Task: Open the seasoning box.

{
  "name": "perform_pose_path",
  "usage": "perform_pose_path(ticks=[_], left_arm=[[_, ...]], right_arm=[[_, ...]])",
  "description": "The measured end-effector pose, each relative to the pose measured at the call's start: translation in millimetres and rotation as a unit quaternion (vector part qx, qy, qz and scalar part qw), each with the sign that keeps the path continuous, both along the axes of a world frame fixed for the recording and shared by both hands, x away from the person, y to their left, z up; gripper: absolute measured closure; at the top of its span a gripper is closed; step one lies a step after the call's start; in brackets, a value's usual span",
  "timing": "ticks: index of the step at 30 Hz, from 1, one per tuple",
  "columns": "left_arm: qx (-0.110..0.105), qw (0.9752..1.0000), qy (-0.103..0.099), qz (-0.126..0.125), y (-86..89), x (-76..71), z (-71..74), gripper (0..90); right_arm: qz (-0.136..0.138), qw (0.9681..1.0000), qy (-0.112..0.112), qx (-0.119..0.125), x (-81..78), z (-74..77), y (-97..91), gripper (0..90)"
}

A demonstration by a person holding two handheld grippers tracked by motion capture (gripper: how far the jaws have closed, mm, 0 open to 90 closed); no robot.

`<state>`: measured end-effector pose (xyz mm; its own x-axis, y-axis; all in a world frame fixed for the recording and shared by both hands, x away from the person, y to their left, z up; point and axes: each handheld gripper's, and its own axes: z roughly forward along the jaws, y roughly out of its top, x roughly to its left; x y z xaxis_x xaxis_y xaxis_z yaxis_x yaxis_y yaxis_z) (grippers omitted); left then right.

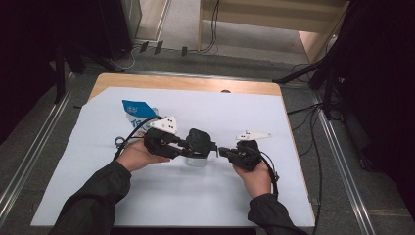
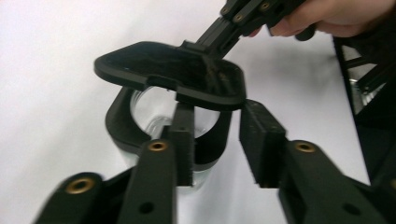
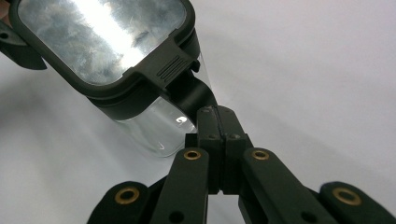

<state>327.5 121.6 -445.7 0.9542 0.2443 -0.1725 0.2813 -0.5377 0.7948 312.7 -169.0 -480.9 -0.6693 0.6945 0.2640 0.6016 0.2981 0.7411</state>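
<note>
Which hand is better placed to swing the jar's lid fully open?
Right. The right gripper is pinched on the raised lid; the left gripper sits at the jar rim, unclamped.

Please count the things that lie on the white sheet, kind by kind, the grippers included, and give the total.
Black two-jaw grippers: 2 (left gripper, right gripper)
Clear glass jar with black hinged lid: 1
Blue and white printed pouch: 1
Total: 4
</note>
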Motion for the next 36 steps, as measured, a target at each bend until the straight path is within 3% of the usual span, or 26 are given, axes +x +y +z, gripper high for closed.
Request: perform_pose_path(ticks=[1,2,6,11,25,28,36], left_arm=[[0.000,1.0000,0.000,0.000,0.0,0.0,0.0,77.7],[-0.007,0.9998,0.014,-0.014,0.9,0.9,-0.8,79.5],[-0.007,0.9996,0.014,-0.024,0.8,0.3,0.3,89.7],[-0.003,0.9998,0.004,-0.020,-3.3,-2.3,5.7,90.0],[-0.004,0.9998,0.009,0.017,-22.1,-6.5,18.7,90.0],[-0.006,0.9998,0.008,0.015,-26.9,-6.5,19.7,90.0],[-0.003,0.9999,0.005,0.016,-37.0,-3.5,18.8,90.0]], right_arm=[[0.000,1.0000,0.000,0.000,0.0,0.0,0.0,90.0],[0.003,1.0000,-0.002,0.000,-0.2,0.2,0.2,90.0],[0.004,1.0000,-0.002,0.000,0.1,0.1,1.1,90.0],[0.006,1.0000,-0.002,0.000,-0.4,0.7,2.9,90.0],[0.002,1.0000,0.000,0.001,-1.3,-0.9,3.0,90.0],[0.004,1.0000,0.003,-0.006,-1.5,-3.1,2.5,90.0],[-0.003,0.9999,0.007,0.008,0.2,-6.0,2.7,90.0]])
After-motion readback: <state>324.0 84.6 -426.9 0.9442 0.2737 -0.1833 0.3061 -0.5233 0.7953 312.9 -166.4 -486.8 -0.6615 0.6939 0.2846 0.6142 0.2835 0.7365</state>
